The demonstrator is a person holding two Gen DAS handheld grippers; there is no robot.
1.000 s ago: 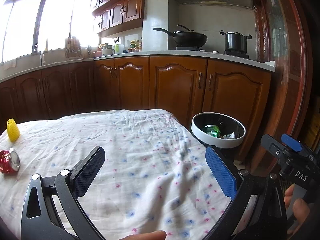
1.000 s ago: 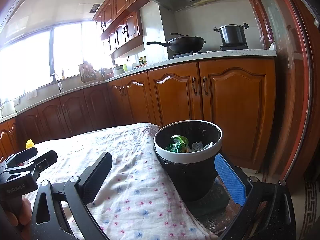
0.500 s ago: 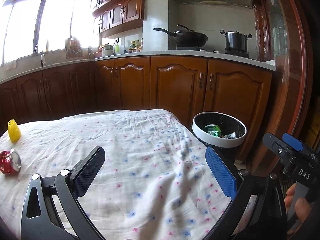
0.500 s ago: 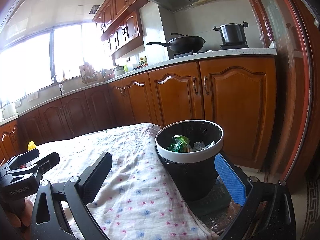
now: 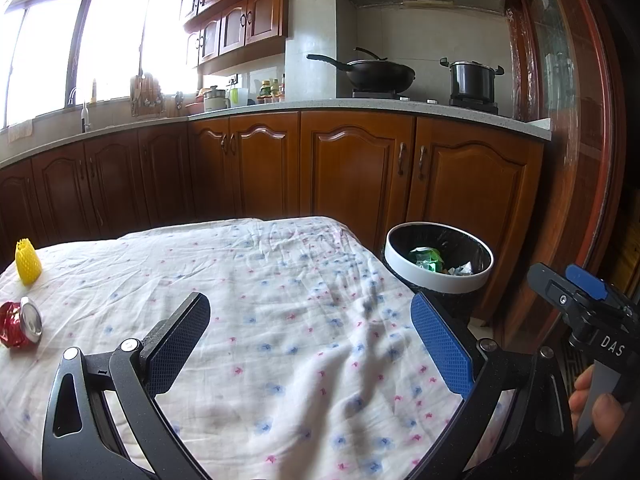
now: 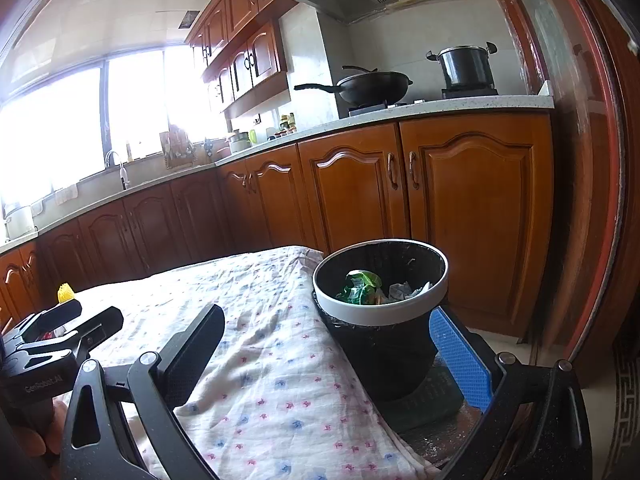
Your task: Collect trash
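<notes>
Left wrist view: the left gripper (image 5: 310,320) hangs over the tablecloth (image 5: 248,280) with its fingers spread wide and nothing between them. At the left edge lie a crushed red can (image 5: 18,324) and, above it, a yellow foam net (image 5: 27,262). The trash bin (image 5: 438,276) stands lower right of centre, off the table's corner; a green wrapper (image 5: 426,258) and crumpled paper show inside, its lower body hidden. The right gripper's (image 5: 576,296) side pokes in at the right edge.

Right wrist view: the right gripper (image 6: 328,340) is spread open and empty, the bin (image 6: 380,312) between its fingertips further off. The left gripper (image 6: 60,328) covers most of the can; only the net's (image 6: 66,293) top shows. Wooden cabinets (image 6: 352,188), a wok (image 6: 372,86) and a pot (image 6: 466,66) fill the background.
</notes>
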